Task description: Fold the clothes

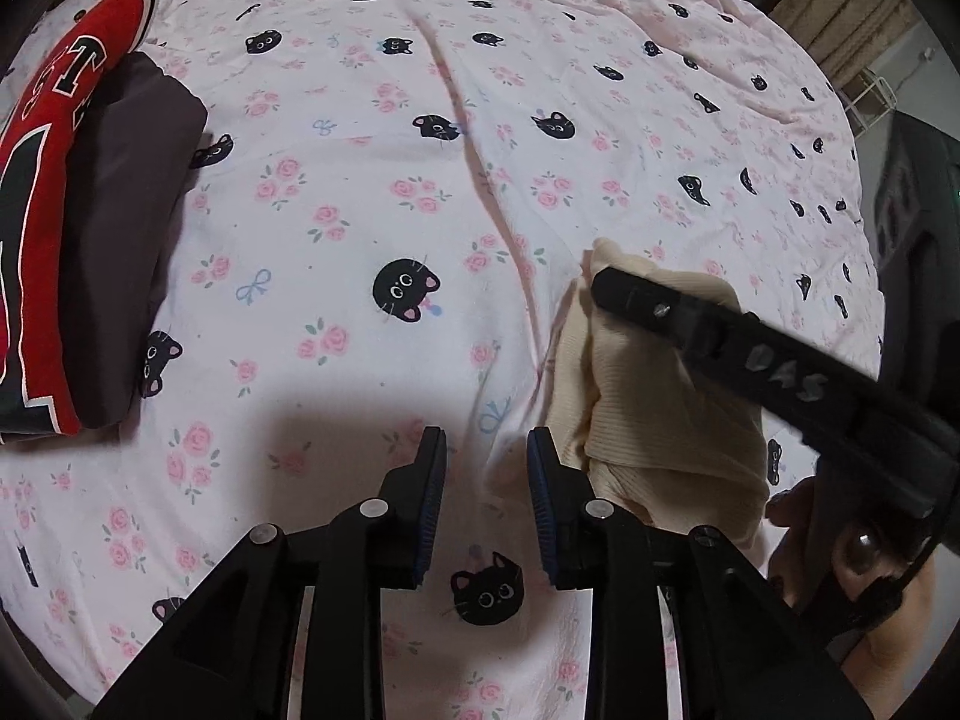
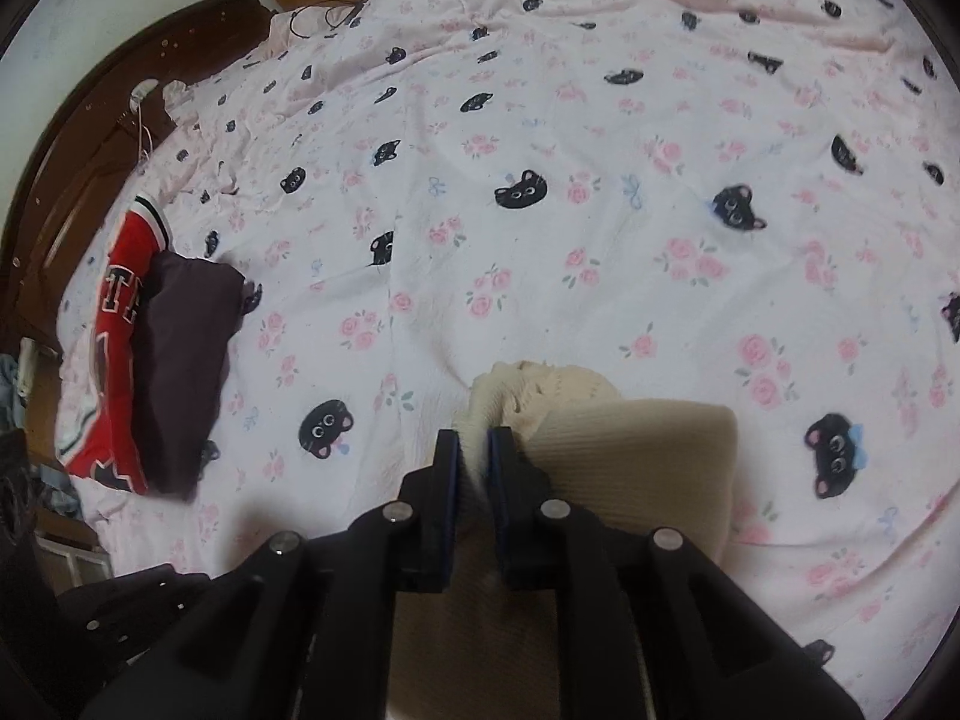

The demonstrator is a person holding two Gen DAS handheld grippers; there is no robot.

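- Red jersey [image 1: 42, 192] w/ black-white lettering lies at far left of bed; dark purple fold [image 1: 120, 240] sits on it, overlapping its right side.
- Both well apart from cream knit [image 1: 654, 384], which lies bunched on sheet [image 1: 360, 180] at right in left cam.
- R gripper [image 2: 474, 450] clamped on cream knit's left edge, pads nearly together w/ fabric between; knit's folded body bulges just right of it.
- In left cam, R gripper's body crosses over the knit, covers part of it.
- L gripper [image 1: 486, 450] apart, nothing between pads, over bare sheet just left of knit, not touching it.
- Sheet: pale pink, black cat faces, pink roses, blue bows; creased.
- Dark wood headboard [image 2: 78, 168] at upper left in right cam, thin cable [image 2: 336, 6] on sheet near it.
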